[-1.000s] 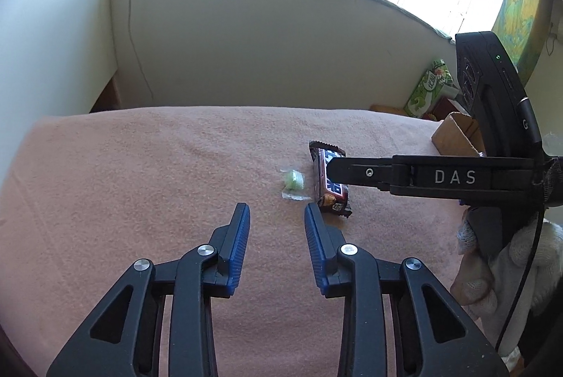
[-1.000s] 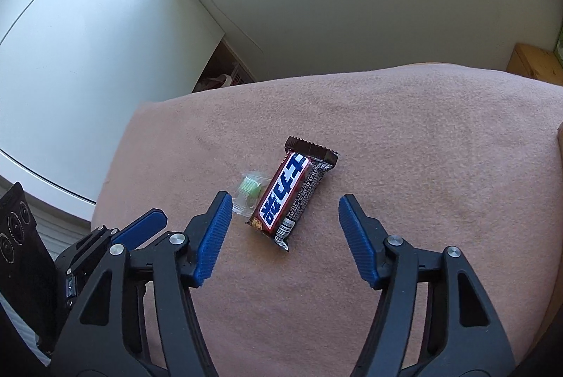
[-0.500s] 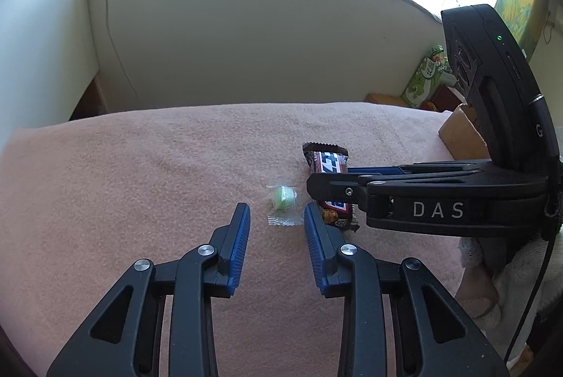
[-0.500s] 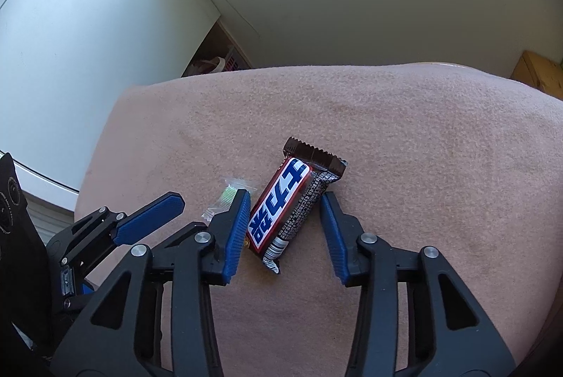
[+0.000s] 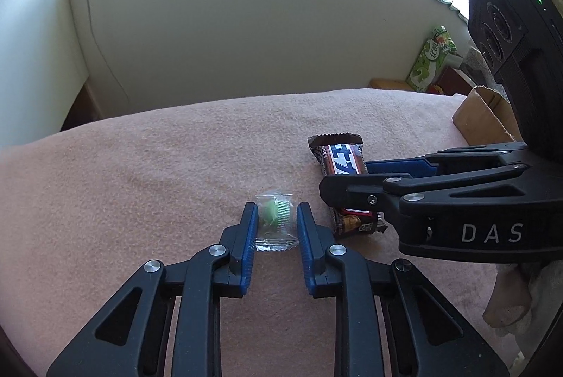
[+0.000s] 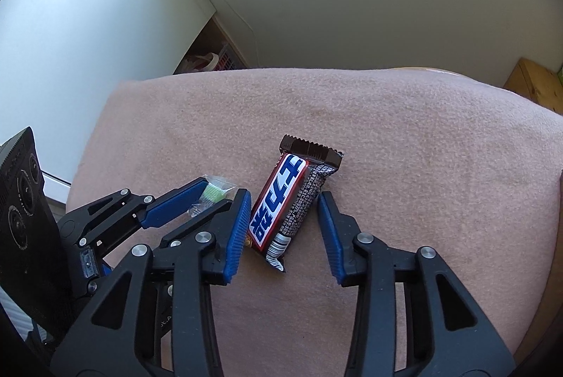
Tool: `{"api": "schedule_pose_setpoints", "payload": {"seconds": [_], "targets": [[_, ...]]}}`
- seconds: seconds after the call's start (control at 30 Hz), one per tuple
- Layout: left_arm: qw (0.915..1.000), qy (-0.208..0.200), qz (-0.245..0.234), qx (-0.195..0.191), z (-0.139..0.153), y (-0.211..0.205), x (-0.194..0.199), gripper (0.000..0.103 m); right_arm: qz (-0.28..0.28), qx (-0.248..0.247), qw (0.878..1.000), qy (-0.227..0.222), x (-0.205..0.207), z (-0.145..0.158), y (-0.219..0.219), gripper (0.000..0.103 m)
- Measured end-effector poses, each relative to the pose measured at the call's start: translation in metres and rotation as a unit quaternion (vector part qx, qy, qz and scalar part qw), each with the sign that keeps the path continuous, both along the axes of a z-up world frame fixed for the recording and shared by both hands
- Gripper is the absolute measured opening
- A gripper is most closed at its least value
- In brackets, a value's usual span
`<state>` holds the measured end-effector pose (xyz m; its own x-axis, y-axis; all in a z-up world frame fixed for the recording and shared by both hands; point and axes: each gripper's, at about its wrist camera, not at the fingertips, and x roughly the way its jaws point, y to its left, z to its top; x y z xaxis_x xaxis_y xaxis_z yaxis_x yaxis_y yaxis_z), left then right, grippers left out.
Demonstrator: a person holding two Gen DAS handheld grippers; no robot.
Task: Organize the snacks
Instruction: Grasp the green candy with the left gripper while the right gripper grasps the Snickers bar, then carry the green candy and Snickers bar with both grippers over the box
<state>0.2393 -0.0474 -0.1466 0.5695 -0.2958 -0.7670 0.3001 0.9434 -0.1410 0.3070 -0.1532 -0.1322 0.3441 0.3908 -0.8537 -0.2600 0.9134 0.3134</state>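
Note:
A small green candy (image 5: 276, 215) in a clear wrapper lies on the pink blanket (image 5: 140, 183). My left gripper (image 5: 274, 206) is shut on it, one blue pad against each side of the wrapper. Just to its right lies a brown chocolate bar (image 5: 343, 158) with blue lettering. My right gripper (image 5: 346, 178) reaches in from the right and straddles the bar. In the right wrist view the bar (image 6: 292, 173) sits tilted between the pads of the right gripper (image 6: 283, 197), which touch its two long edges. The candy (image 6: 214, 192) shows beside a left finger (image 6: 172, 204).
A cardboard box (image 5: 482, 116) stands at the blanket's far right edge, with a green packet (image 5: 431, 60) behind it. A gloved hand (image 5: 510, 299) holds the right gripper. The wall and window sill lie beyond the blanket. A wooden box (image 6: 531, 85) is at the far right.
My left gripper moved forward and down onto the green candy and closed on it. The right gripper's jaws narrowed from wide apart to touching the chocolate bar.

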Motion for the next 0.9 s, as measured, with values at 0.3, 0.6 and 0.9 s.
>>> {"api": "schedule_pose_setpoints", "payload": {"seconds": [0.3, 0.6, 0.9], "targets": [[0.9999, -0.006, 0.015, -0.002, 0.002, 0.01, -0.006, 0.017, 0.002, -0.004, 1.0, -0.009, -0.005, -0.002, 0.013, 0.037], [0.9993, -0.031, 0.021, 0.001, 0.016, 0.018, -0.03, 0.017, 0.002, 0.004, 1.0, -0.024, -0.03, 0.006, 0.0, 0.028], [0.9983, -0.055, 0.016, -0.012, 0.034, 0.014, -0.056, 0.017, -0.006, 0.012, 0.998, -0.058, -0.063, 0.028, -0.016, 0.021]]}}
